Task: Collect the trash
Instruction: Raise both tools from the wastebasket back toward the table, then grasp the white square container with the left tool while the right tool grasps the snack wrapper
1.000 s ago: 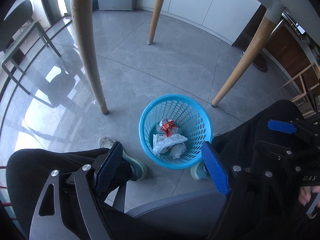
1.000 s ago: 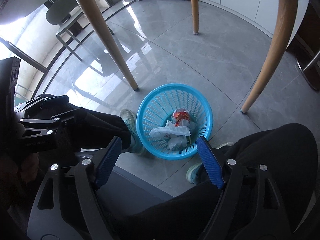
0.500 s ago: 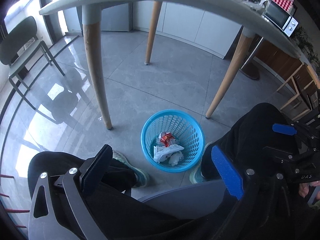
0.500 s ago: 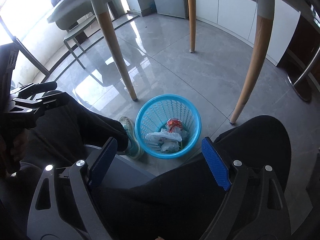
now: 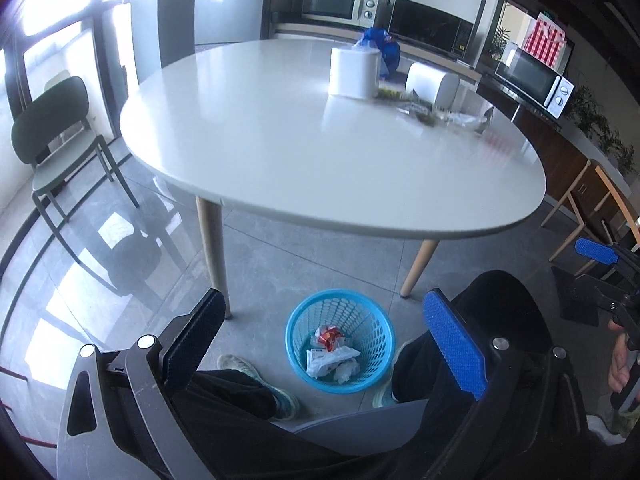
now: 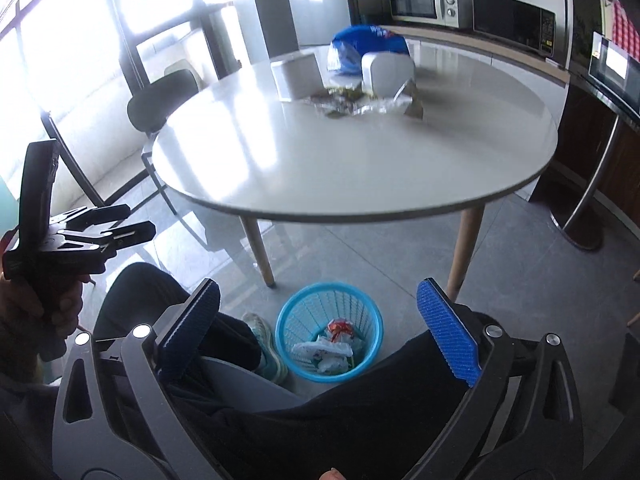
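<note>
Left wrist view: both grippers, left (image 5: 320,340) and right (image 6: 318,328), jaws just spread wide with nothing between them, over bin (image 5: 296,344) (trash (image 5: 330,354) inside), presumably ready for table litter (image 6: 360,106)

Grey tiled floor (image 5: 304,264); bright windows (image 6: 60,40)

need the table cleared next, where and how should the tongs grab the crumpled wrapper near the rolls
Probably grip the raised, crinkled edge of the wrapper nearest the person, coming from above and over the table's near side. It lies low and spread out, so only raised folds give a bite; the rolls block the far side.
</note>
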